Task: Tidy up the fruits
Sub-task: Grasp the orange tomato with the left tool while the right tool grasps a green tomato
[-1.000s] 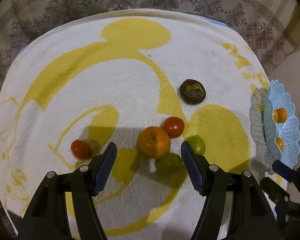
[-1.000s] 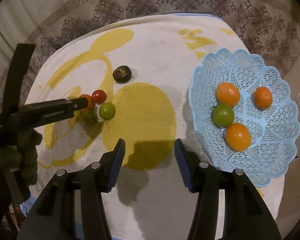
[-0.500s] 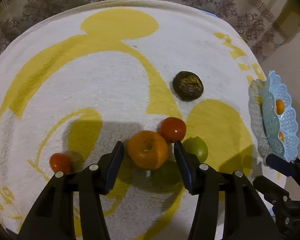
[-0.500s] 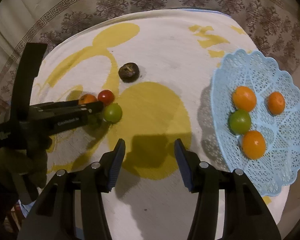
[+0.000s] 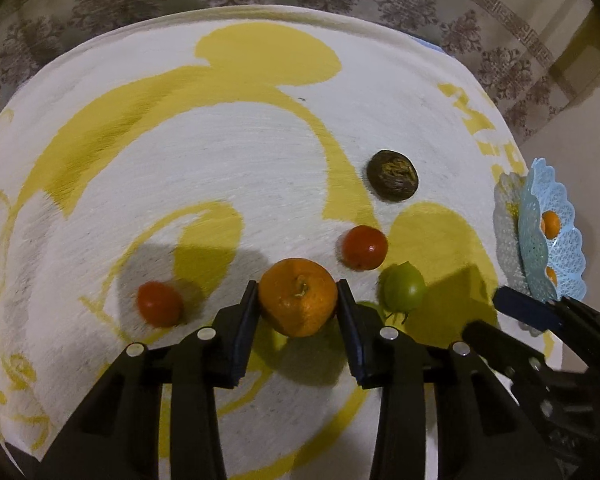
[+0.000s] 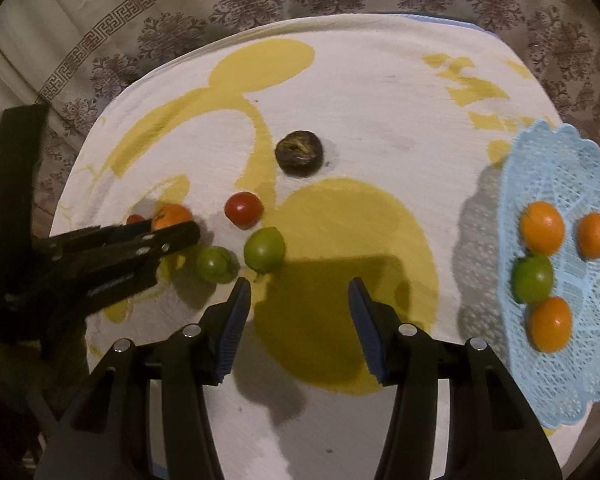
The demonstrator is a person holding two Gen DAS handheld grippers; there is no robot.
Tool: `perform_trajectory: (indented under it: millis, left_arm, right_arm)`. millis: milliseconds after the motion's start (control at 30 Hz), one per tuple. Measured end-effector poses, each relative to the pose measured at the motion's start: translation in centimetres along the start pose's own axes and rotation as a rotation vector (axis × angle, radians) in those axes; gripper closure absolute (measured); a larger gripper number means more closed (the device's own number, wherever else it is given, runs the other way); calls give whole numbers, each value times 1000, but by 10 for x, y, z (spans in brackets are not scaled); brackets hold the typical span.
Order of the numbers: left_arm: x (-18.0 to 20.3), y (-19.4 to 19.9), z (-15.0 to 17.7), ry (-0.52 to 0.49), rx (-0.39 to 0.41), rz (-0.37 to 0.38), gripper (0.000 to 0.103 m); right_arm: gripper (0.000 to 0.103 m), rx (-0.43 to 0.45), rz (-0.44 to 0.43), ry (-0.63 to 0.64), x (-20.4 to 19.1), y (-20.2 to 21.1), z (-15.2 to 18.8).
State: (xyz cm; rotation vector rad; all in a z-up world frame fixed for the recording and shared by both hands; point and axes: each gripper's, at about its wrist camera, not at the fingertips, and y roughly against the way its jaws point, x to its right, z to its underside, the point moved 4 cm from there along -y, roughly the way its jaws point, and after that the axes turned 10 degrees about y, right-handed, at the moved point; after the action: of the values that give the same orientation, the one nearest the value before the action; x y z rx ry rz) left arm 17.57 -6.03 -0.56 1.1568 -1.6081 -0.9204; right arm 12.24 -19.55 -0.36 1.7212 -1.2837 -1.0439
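My left gripper (image 5: 297,286) points down at the towel, and its jaws are closing on an orange (image 5: 298,298); both pads touch its sides. A red tomato (image 5: 365,247) and a green fruit (image 5: 404,288) lie just to its right, and a second red tomato (image 5: 159,304) lies to its left. Another green fruit (image 6: 214,264) sits under the left gripper's right finger. My right gripper (image 6: 298,300) hangs open over a yellow patch with nothing between its fingers, the green fruit (image 6: 265,250) just beyond its left fingertip.
A light blue lattice basket (image 6: 560,360) at the right edge of the towel holds three oranges and a green fruit. A dark brown wrinkled fruit (image 6: 299,153) lies alone farther back. The white and yellow towel (image 6: 360,92) lies on a patterned cloth.
The left jaws have closed in from wide apart until they touch the orange. The right gripper has drifted left, away from the basket and nearer the green fruits.
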Motion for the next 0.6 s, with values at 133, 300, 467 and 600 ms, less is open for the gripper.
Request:
perform_trajectory:
  millis: [133,300,467,600]
  left_arm:
    - [-8,12,3,0,27,-28,65]
    - [-16,19,6,8,45,-58,64]
    - [-25,21,10,22,44,-76,64]
    - [-31,22,13,34,41,-82,64]
  right_arm:
    - [51,-4,-13,22,-8,-10,-9]
    - [56,-9,-15,51,-17,-23,-20]
    - [60,-21,-1,54,-17,-36,-25]
    - [62,-43,-20,26,-13,-47,-25]
